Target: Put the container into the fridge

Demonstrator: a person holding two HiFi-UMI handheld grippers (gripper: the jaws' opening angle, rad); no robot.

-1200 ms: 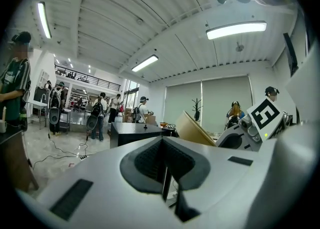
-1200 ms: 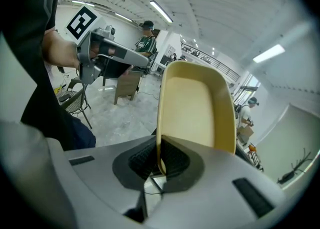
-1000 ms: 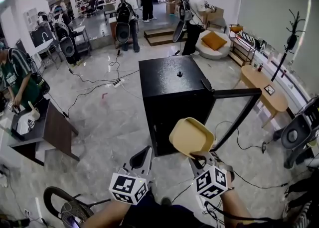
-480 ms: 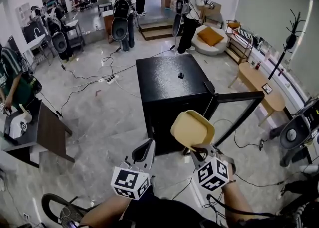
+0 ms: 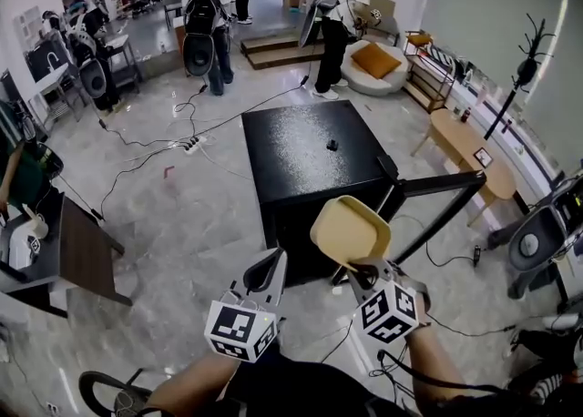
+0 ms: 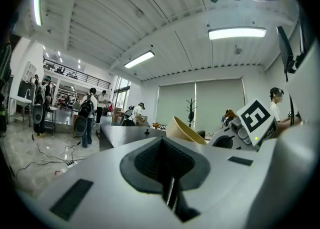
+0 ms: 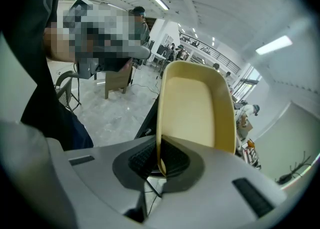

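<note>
My right tongs (image 7: 160, 160) were clenched on the near rim of the container (image 7: 197, 108), one pad inside the wall and one outside. The rest of the tub stood out past the jaw tips, unsupported. It looked like an empty, thin-walled tan plastic tub, so I judged it light and fairly stiff but smooth. Held by one edge, it seemed liable to swivel in the pads, and a bite lower on the wall would have steadied it.

From the head view, that forearm was raised with the right tongs (image 5: 360, 271) angled up and forward. The container (image 5: 351, 230) tilted above them, its open face turned back toward me. Just left of them, the left tongs (image 5: 269, 267) pointed the same way, closed on nothing.

Ahead of both stood the black fridge (image 5: 305, 156), its door (image 5: 437, 183) swung open beyond the right tongs.
</note>
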